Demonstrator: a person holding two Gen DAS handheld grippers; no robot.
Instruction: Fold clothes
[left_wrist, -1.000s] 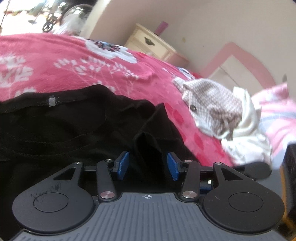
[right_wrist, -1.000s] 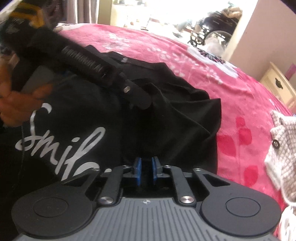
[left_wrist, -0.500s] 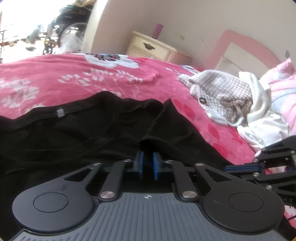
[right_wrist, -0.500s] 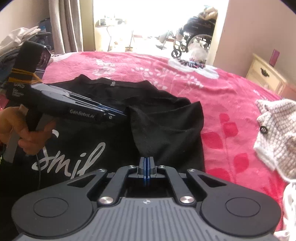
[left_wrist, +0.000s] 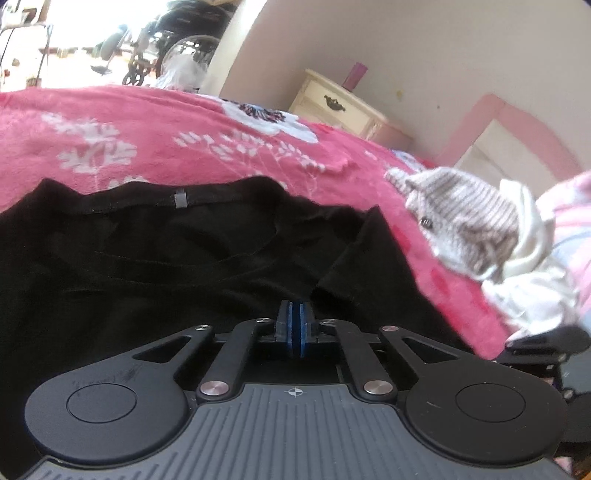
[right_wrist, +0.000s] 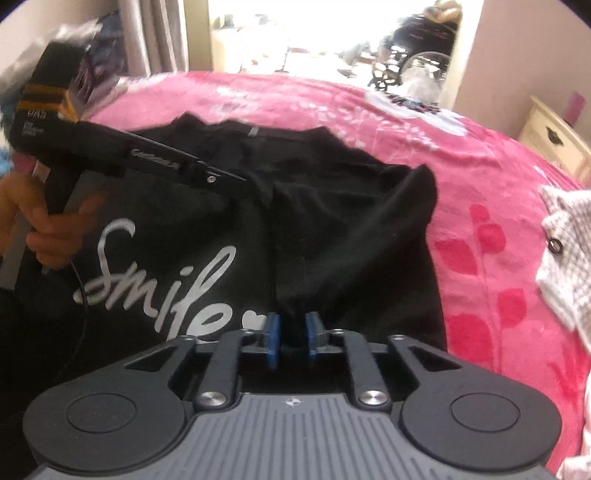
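On the pink flowery blanket (right_wrist: 480, 192) lies the black cotton T-shirt (right_wrist: 332, 221). Right gripper (right_wrist: 291, 338) has just been opening, cloth between its pads. Left gripper (left_wrist: 295, 328), at ten o'clock, looks clenched, maybe pinching cloth.

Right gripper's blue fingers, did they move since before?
Yes. On the right gripper the jaws have just been opening, each pad sliding outward from the centre mark on its grey body, black sleeve between them.

Black shirt (right_wrist: 332, 229), pink floral blanket (right_wrist: 480, 177)
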